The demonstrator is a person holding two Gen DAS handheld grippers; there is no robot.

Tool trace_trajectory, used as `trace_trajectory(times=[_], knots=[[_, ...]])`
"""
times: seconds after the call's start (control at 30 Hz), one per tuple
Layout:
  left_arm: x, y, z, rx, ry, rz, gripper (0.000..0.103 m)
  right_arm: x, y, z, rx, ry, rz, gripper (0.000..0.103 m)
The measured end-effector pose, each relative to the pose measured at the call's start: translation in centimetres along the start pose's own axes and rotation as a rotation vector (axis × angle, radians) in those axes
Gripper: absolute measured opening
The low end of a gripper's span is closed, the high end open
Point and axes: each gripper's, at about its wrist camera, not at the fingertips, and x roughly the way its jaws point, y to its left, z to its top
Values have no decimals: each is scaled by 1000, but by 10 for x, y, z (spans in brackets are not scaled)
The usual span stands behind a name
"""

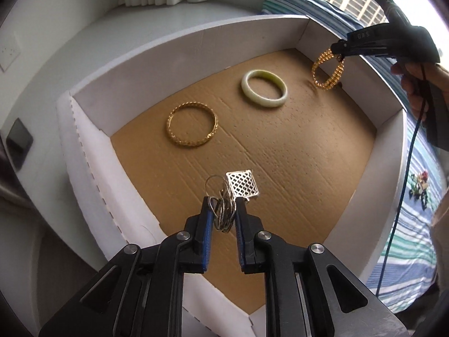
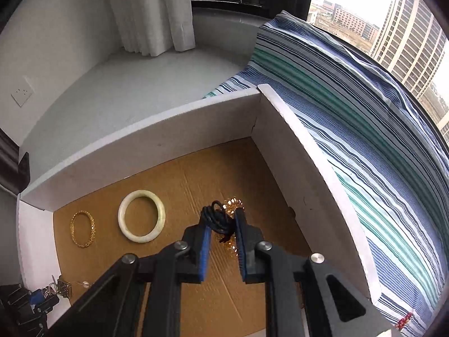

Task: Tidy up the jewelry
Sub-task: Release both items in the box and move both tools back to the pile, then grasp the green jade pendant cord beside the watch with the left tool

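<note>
A white-walled cardboard box with a brown floor holds the jewelry. A gold bangle lies at the floor's left and a pale jade bangle behind it; both show in the right wrist view, gold and jade. My left gripper is shut on a silver chain necklace with a square lattice pendant, held above the floor. My right gripper is shut on a gold beaded bracelet with a black cord, near the box's far right corner.
The box sits on a blue and green striped bedcover. A white curtain and a window sill stand behind. A blue cable hangs from the right gripper. A small red and green trinket lies on the bedcover outside the box.
</note>
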Motion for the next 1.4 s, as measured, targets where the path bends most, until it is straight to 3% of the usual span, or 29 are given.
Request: trace_trajectory(times=[0.03,0.07,0.1,0.13,0.4,0.53,0.67,0.77,0.93,1.13,1.23,1.4], knots=[[1,0,3,-13,8,-6,55,4,3,3,7,7,-11,19],[0,0,5,-25,8,-3,72,5,5,5,18,2,-7,29],[-5,-3,6,-33,-10,3,92,3,6,7,30,-9,6,56],[-11,-5,7,-34,-36,8,95,-1,6,7,40,-24,24,65],[-47,-31,1,-1,-105,13,95,-61,-1,-24,72,-99,183,68],[-74,-61,-18,52,-149,3,95,-106,-15,-69,56,-130,228,68],[-91,-110,-44,148,-196,-41,98,-157,-46,-136,56,-168,253,68],[-91,-155,-66,231,-197,-96,99,-185,-83,-199,102,-197,194,68],[-53,-233,-106,334,-107,-198,100,-189,-143,-331,234,-168,-31,68],[5,-304,-149,469,42,-180,100,-161,-198,-479,517,-51,-116,68],[17,-326,-158,505,74,-177,100,-158,-208,-519,550,-25,-133,68],[23,-347,-161,549,73,-154,100,-154,-224,-539,607,-45,-99,68]])
